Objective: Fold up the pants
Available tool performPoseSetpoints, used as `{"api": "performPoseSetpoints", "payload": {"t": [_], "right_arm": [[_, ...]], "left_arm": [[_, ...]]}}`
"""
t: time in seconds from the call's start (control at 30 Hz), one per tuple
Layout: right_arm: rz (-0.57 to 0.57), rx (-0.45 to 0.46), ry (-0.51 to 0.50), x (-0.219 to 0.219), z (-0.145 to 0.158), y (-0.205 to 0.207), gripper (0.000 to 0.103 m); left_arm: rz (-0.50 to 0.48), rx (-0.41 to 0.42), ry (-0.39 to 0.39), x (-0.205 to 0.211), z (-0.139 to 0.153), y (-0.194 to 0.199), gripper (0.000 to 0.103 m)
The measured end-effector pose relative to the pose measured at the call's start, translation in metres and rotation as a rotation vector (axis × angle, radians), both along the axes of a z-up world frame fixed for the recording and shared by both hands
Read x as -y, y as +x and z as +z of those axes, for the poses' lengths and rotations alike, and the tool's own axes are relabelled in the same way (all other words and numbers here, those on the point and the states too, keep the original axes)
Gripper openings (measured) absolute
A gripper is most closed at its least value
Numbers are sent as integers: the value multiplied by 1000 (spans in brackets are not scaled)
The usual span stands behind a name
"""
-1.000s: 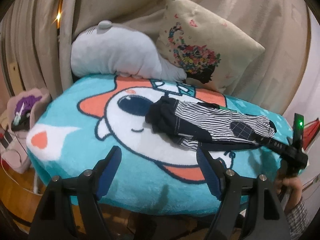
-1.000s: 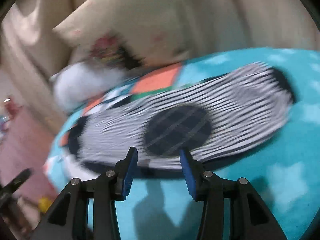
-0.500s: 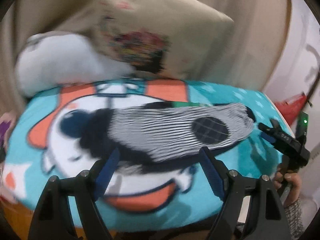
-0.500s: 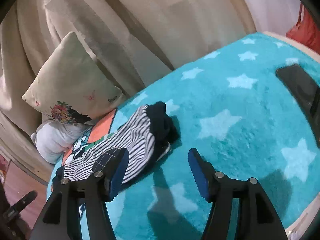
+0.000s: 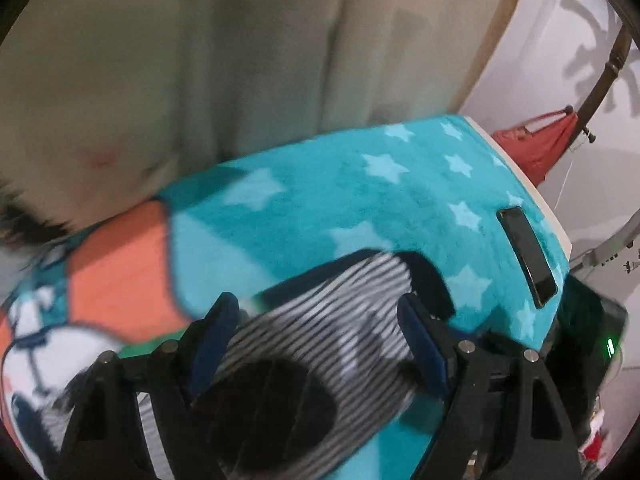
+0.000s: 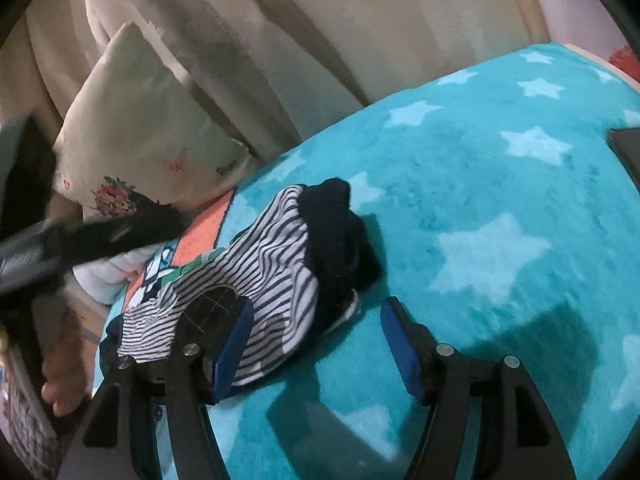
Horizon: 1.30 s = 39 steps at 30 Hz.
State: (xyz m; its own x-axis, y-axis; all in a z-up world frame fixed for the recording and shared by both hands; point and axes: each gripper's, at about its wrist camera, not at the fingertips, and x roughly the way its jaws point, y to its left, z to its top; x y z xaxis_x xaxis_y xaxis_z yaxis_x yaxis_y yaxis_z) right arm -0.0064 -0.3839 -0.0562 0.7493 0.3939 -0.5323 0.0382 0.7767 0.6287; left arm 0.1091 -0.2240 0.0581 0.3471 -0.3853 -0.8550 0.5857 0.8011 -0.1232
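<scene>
Pants (image 6: 256, 280) lie bunched on the blanket (image 6: 500, 208) (unfolded). Left gripper (image 5: 320, 340) and right gripper (image 6: 316, 344) hover spread — seemingly poised to grab the cuffed end.

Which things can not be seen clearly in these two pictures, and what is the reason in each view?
- Small striped pants with dark patch, left wrist view: blurred by motion; lower end hidden behind the left gripper.
- The same pants, right wrist view: near end covered by the right gripper.
- Flat black phone-like slab, right wrist view: cut off by the edge.
- Cream floral cushion, right wrist view: lower corner hidden by a blurred dark object.
</scene>
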Motion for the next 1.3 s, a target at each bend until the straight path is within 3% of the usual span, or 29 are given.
{"api": "performPoseSetpoints", "payload": {"t": [0.1,0.23,0.4,0.43,0.47,0.5,0.53,0.6,0.8,1.03,1.1,1.17,1.3], "right_arm": [[9,-4,-11,-2,1,6,71],[12,-1,-42,-9,3,12,71],[13,8,-51,-12,5,17,71],[11,14,-44,-12,6,17,67],[11,19,-38,-11,6,18,57],[14,22,-30,-11,6,18,50],[15,23,-22,-10,6,19,39],[22,36,-6,-9,8,18,30],[83,119,-15,-30,35,14,27],[239,199,-59,-85,54,12,29],[313,195,-61,-106,52,13,40],[395,182,-41,-124,47,15,55],[515,177,-77,-156,45,11,57]], "left_arm": [[-23,-17,17,22,-13,16,81],[-53,-116,-23,40,-33,34,81],[-93,-165,-9,56,-52,35,79],[-103,-157,4,58,-53,33,73],[-115,-142,21,61,-53,30,45],[-119,-138,33,61,-53,28,27],[-110,-128,34,60,-51,27,26],[-96,-87,8,51,-41,23,24],[-28,-41,-112,5,-9,18,24],[135,-46,-251,-83,-3,3,28],[224,-72,-306,-117,-10,-4,45],[272,-88,-350,-144,-14,-15,54],[367,-14,-368,-187,-10,-46,71]]}}
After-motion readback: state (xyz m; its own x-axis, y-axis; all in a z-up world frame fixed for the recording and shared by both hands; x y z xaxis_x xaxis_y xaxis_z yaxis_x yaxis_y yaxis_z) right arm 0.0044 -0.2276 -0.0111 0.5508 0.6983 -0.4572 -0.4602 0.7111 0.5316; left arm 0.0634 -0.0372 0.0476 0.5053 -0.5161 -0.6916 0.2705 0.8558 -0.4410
